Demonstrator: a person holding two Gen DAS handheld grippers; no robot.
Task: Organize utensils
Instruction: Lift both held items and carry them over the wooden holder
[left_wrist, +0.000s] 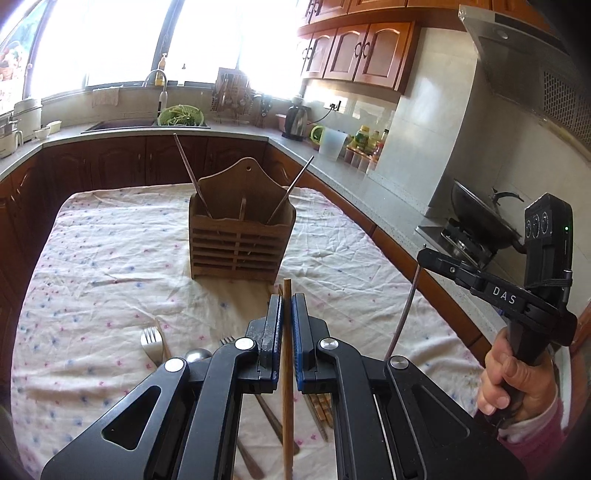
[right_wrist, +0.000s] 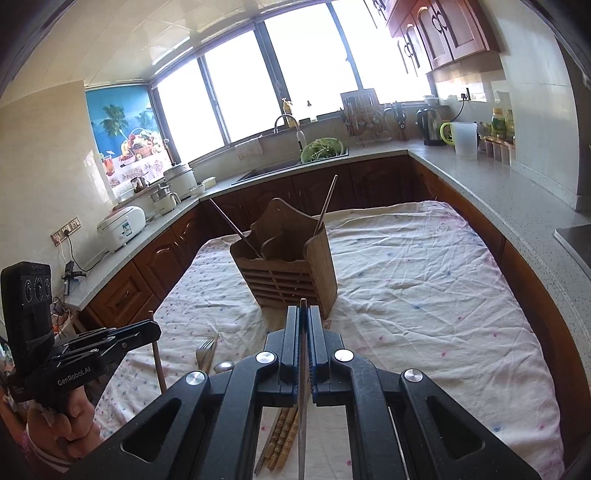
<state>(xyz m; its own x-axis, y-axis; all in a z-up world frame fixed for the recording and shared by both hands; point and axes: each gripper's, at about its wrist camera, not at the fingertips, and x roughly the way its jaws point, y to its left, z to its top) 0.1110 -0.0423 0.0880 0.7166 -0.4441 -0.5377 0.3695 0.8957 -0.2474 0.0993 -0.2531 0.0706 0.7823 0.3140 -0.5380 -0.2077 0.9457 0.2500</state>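
A wooden utensil holder (left_wrist: 240, 236) stands mid-table on the flowered cloth, with two sticks leaning out of it; it also shows in the right wrist view (right_wrist: 291, 269). My left gripper (left_wrist: 286, 306) is shut on a wooden chopstick (left_wrist: 287, 369), held upright in front of the holder. My right gripper (right_wrist: 303, 317) is shut on a thin metal chopstick (right_wrist: 302, 406); in the left view this gripper (left_wrist: 424, 254) hangs at the right with the metal stick (left_wrist: 402, 314) pointing down. A fork (left_wrist: 151, 341), a spoon (left_wrist: 197, 354) and several chopsticks (right_wrist: 284, 435) lie on the cloth below the grippers.
The table (right_wrist: 424, 295) is covered with a wrinkled white cloth. Countertops run around it, with a sink and green colander (right_wrist: 321, 149), a kettle (right_wrist: 430, 125), a jug (right_wrist: 463, 138), a rice cooker (right_wrist: 122, 225) and a wok on the stove (left_wrist: 480, 210).
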